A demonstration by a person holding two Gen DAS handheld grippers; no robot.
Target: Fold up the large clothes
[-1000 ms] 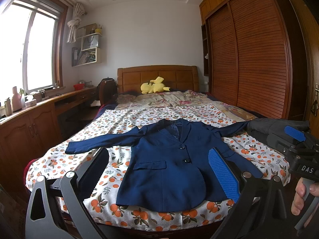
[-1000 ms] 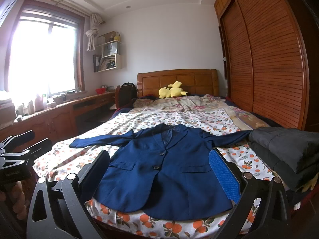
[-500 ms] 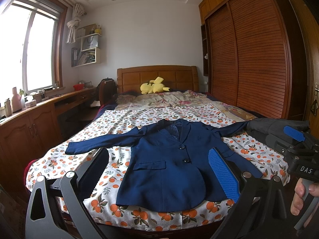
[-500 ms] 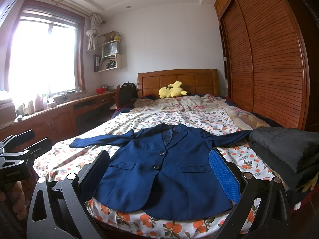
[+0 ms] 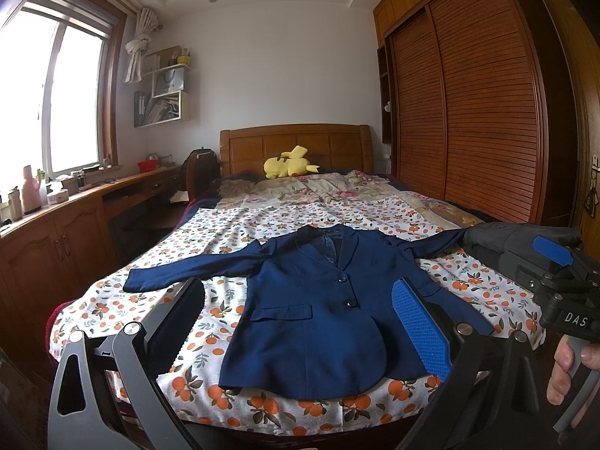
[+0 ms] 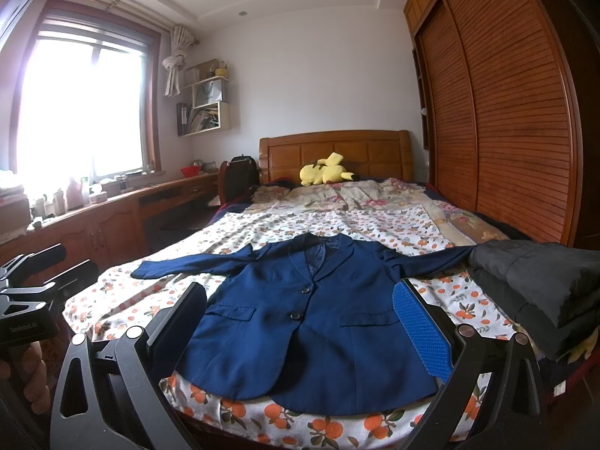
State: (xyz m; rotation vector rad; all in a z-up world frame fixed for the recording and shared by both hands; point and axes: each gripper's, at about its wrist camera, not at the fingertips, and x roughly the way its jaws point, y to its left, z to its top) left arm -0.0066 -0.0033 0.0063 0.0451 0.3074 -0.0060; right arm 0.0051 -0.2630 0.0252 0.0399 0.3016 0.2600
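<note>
Near edge of bed (image 5: 262, 408): open along the hem of the navy jacket (image 5: 318, 322); both grippers can pass here.
Left of jacket: bare sheet in front of the spread sleeve (image 5: 187, 270).
Right side: a dark folded pile (image 6: 540, 285) lies on the far sleeve end and blocks it.
Far end: quilt and yellow plush toy (image 6: 326, 174), well apart from the jacket.
Left wall: desk counter (image 5: 75, 202) beside the bed, narrow gap.

Your right gripper (image 6: 300, 322) holds its jaws wide apart; the navy jacket (image 6: 315, 322) lies flat on the bed (image 6: 337, 217) just beyond them.
</note>
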